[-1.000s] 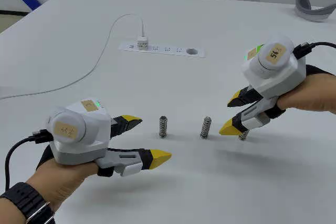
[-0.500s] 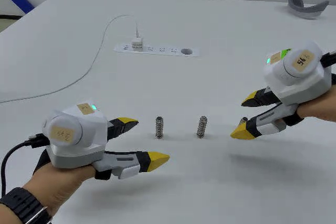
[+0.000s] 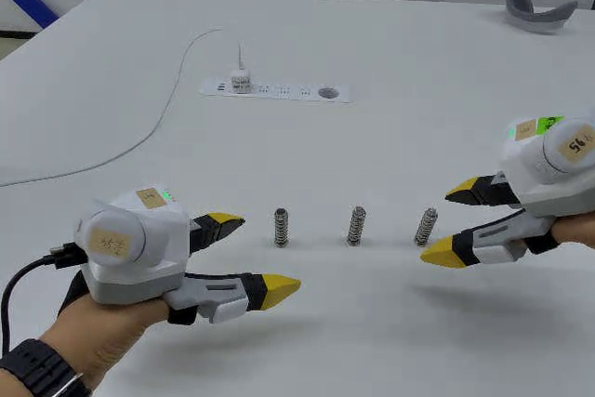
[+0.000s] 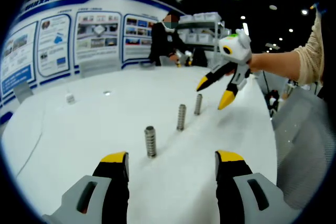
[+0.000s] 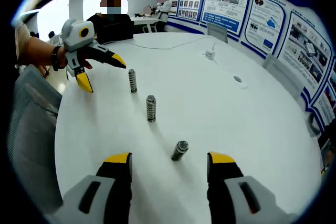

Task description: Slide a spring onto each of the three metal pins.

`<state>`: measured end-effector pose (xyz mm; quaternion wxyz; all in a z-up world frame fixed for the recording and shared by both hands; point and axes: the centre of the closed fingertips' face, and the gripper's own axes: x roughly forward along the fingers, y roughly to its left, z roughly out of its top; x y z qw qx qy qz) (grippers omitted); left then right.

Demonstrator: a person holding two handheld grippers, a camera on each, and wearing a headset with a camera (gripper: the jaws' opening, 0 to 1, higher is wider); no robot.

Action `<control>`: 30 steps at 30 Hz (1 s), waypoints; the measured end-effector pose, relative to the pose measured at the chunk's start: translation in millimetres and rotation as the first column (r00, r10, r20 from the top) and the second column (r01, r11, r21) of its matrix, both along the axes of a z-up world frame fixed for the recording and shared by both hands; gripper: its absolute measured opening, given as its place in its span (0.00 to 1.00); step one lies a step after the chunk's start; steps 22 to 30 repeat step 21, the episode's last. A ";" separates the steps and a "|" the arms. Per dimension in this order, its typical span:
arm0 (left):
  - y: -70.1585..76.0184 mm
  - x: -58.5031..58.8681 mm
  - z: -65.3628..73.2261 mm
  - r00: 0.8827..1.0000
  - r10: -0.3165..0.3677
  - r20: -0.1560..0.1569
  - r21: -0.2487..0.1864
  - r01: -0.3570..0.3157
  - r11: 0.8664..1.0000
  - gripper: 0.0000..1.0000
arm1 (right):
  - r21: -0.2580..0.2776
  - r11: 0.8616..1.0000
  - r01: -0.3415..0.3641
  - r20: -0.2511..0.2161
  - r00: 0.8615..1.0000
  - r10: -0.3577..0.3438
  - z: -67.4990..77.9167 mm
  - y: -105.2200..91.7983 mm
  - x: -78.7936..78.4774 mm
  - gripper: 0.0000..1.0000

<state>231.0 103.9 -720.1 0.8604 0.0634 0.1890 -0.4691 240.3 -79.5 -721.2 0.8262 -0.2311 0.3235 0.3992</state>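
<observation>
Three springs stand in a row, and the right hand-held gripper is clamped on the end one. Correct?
No, it is not clamped. The head view shows the right hand-held gripper open, the end spring standing free just beside it.

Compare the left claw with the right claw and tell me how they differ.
The left claw faces the leftmost spring from the left; the right claw faces the rightmost spring from the right. In the head view the right claw's tips look closer to its spring than the left claw's do to its own. Both are open, empty and yellow-tipped.
</observation>
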 end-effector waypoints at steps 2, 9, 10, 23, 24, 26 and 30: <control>0.3 -0.6 -0.4 1.000 0.001 -0.001 0.000 -0.001 1.000 0.68 | 0.014 1.000 0.008 0.004 1.000 -0.008 -1.3 -1.5 -3.6 0.59; 0.0 -2.9 -1.1 1.000 0.003 -0.004 -0.003 -0.003 1.000 0.68 | 0.060 0.997 0.048 0.039 0.998 -0.050 -1.6 -6.7 -11.2 0.60; -0.1 -3.1 -1.0 1.000 0.004 -0.004 -0.004 -0.004 1.000 0.68 | 0.072 0.996 0.054 0.047 0.997 -0.057 -0.9 -6.9 -11.3 0.60; 0.3 -5.1 -3.2 1.000 0.008 -0.009 -0.007 -0.008 1.000 0.68 | 0.116 0.989 0.087 0.074 0.993 -0.096 -3.6 -9.0 -14.4 0.61; 0.3 -5.1 -3.2 1.000 0.008 -0.009 -0.007 -0.008 1.000 0.68 | 0.116 0.989 0.087 0.074 0.993 -0.096 -3.6 -9.0 -14.4 0.61; 0.3 -5.1 -3.2 1.000 0.008 -0.009 -0.007 -0.008 1.000 0.68 | 0.116 0.989 0.087 0.074 0.993 -0.096 -3.6 -9.0 -14.4 0.61; 0.3 -5.1 -3.2 1.000 0.008 -0.009 -0.007 -0.008 1.000 0.68 | 0.116 0.989 0.087 0.074 0.993 -0.096 -3.6 -9.0 -14.4 0.61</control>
